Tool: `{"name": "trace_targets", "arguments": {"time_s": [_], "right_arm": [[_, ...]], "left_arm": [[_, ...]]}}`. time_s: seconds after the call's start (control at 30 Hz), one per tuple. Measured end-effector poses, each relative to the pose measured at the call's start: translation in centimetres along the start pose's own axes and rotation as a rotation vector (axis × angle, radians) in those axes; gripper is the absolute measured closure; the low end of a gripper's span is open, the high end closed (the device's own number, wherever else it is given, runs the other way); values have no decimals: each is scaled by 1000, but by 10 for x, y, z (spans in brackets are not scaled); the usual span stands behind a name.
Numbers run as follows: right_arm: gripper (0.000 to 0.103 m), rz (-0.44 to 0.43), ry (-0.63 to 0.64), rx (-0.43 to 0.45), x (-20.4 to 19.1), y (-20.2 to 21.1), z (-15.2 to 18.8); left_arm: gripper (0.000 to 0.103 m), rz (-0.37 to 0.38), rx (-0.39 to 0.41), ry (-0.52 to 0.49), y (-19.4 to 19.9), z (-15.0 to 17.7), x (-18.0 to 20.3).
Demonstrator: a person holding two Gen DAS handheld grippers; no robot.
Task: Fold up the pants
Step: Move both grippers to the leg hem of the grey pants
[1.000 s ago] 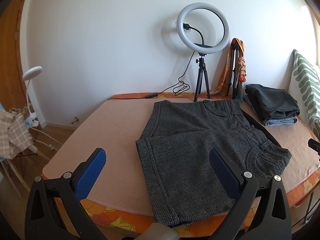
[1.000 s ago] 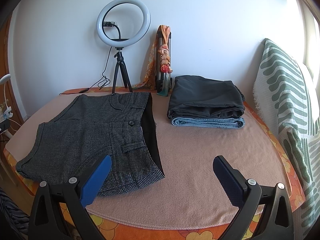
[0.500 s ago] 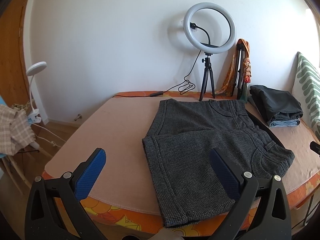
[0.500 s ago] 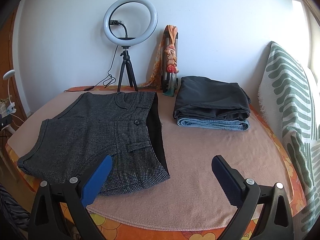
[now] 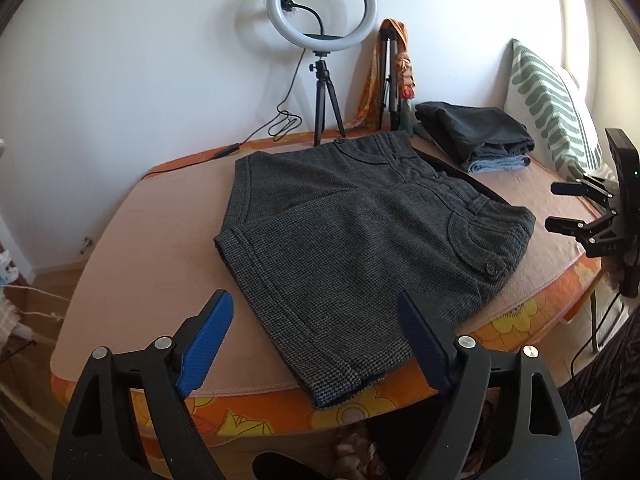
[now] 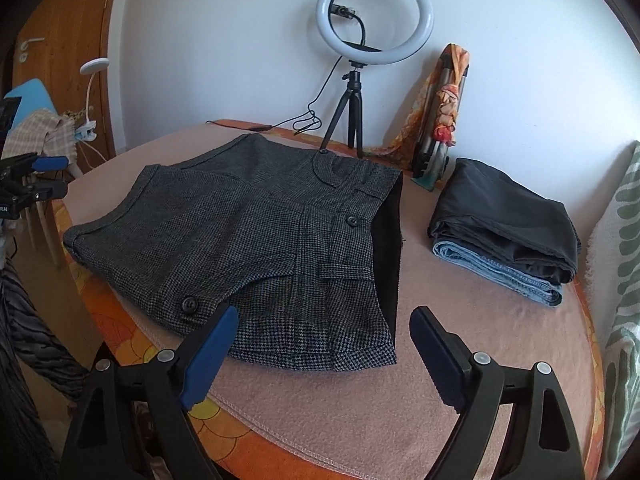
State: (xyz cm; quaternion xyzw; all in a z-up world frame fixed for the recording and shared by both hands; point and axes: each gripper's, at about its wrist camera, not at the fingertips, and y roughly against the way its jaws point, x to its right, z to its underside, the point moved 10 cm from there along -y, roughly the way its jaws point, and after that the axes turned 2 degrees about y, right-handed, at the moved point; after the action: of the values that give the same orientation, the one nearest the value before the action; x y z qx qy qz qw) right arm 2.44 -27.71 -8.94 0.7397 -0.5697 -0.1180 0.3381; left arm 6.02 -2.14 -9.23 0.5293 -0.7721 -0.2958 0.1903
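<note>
So, left to right: bare pink cover on the tabletop [image 5: 132, 240] takes up the left side, open room between the rounded edge and the pants. Left claw [image 5: 316, 344] has its jaws spread wide, holding nothing, hovering at the near edge with its blue pads either side of the near leg hem. Grey checked pants [image 5: 360, 240] lie flat mid-tabletop, one leg over the other, hem corner hanging slightly past the near orange-flowered edge; waistband faces right, dark lining showing along it. Right claw [image 6: 324, 340] also spread apart and empty, over the near waistband corner of the pants [image 6: 260, 248], left pad just above the fabric, right pad over bare cover. Ring light [image 6: 374, 20] on a tripod stands at the back edge by the wall. Right of the pants, a strip of free cover, then a folded clothes stack [image 6: 508, 232], well apart. Striped cushion [image 5: 548, 104] at the far right edge.
</note>
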Motion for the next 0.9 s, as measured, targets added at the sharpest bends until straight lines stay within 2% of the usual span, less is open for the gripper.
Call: {"name": "trace_targets", "arguments": {"time_s": [0.07,0.23,0.37,0.47,0.77,0.8,0.87,0.9], "right_arm": [[26,-36,70,-43,-9,-12,7],[36,-87,206,-136,-26,-34,29],[43,-115,264,-177,-34,-44,41],[44,-128,299,-196,-39,-50,45],[45,-97,391,-195,-46,-59,45],[46,-95,402,-198,-48,-61,45],[61,-107,405,-206,-51,-63,44],[63,-105,399,-212,-50,-64,42]], "left_arm": [[36,53,-43,-33,-3,7,10],[52,173,-141,-119,-6,31,40],[52,198,-204,-180,-14,48,53],[53,206,-241,-204,-23,55,58],[53,204,-272,-241,-38,57,62],[53,202,-272,-247,-38,57,63],[53,197,-269,-263,-38,57,65],[52,194,-265,-271,-38,57,67]]}}
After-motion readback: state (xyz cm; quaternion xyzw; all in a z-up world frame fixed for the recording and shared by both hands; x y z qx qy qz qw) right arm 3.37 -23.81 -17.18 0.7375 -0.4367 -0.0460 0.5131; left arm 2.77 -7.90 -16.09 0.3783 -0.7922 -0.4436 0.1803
